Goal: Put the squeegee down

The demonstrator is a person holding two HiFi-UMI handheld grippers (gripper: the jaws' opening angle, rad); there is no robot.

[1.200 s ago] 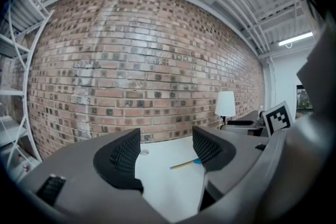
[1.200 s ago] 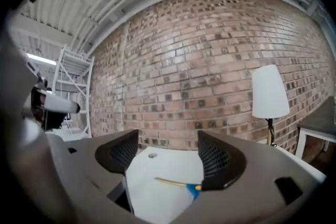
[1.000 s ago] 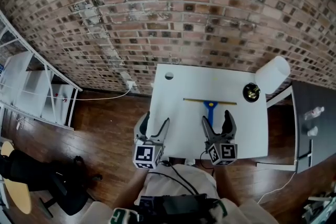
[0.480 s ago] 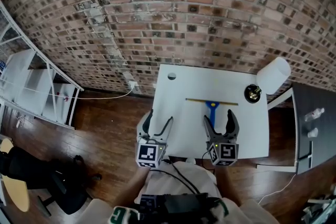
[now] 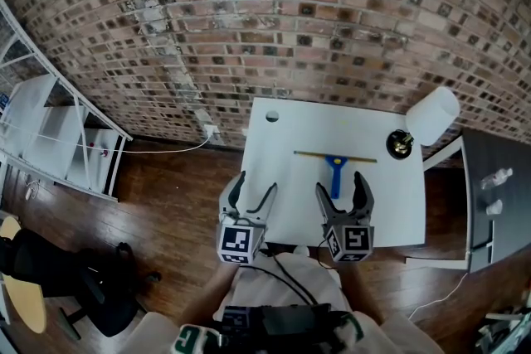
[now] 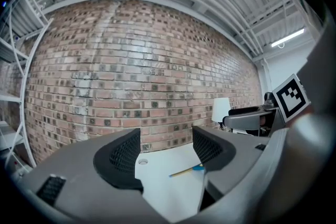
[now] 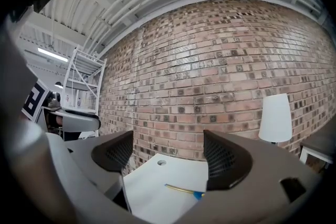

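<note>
The squeegee (image 5: 334, 167), with a blue handle and a thin yellow blade, lies flat on the white table (image 5: 282, 145), blade toward the brick wall. Its blade shows as a thin yellow line in the left gripper view (image 6: 185, 170) and the right gripper view (image 7: 181, 189). My right gripper (image 5: 339, 191) hovers open over the table's near edge, just short of the handle, holding nothing. My left gripper (image 5: 251, 191) is open too, at the table's near left corner. Both grippers' jaws stand wide apart with nothing between them.
A white lamp shade (image 5: 431, 117) and its dark base (image 5: 398, 144) stand at the table's far right corner. A round cable hole (image 5: 272, 117) is at the far left. A brick wall (image 5: 274, 21) rises behind; a dark desk (image 5: 498, 195) stands right, white shelving (image 5: 58, 145) left.
Both grippers have drawn back slightly toward me, away from the squeegee. The squeegee has stayed where it lies on the table.
</note>
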